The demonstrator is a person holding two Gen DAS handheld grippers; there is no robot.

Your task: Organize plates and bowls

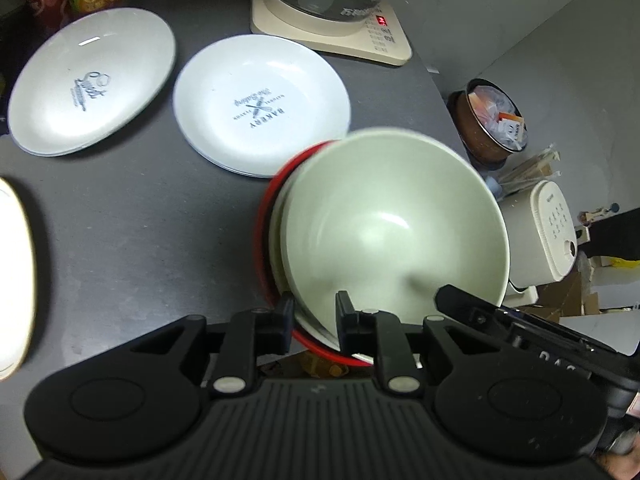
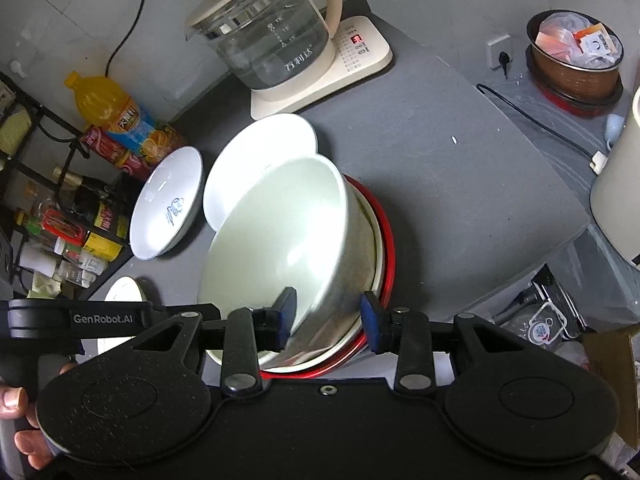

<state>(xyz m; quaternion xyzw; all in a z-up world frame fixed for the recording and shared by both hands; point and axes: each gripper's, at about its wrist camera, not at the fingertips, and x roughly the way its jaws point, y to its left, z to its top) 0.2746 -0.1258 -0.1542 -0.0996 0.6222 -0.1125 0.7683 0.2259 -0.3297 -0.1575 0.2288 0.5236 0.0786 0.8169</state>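
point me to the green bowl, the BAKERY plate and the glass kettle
green bowl (image 1: 384, 224): left wrist view, inner wall near the bottom.
BAKERY plate (image 1: 260, 108): left wrist view, on the printed centre.
glass kettle (image 2: 272, 40): right wrist view, on the glass body.

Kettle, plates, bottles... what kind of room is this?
Most likely a small home kitchen. A glass kettle stands on a dark counter, white plates lie out, and a rack of bottles stands against the wall.
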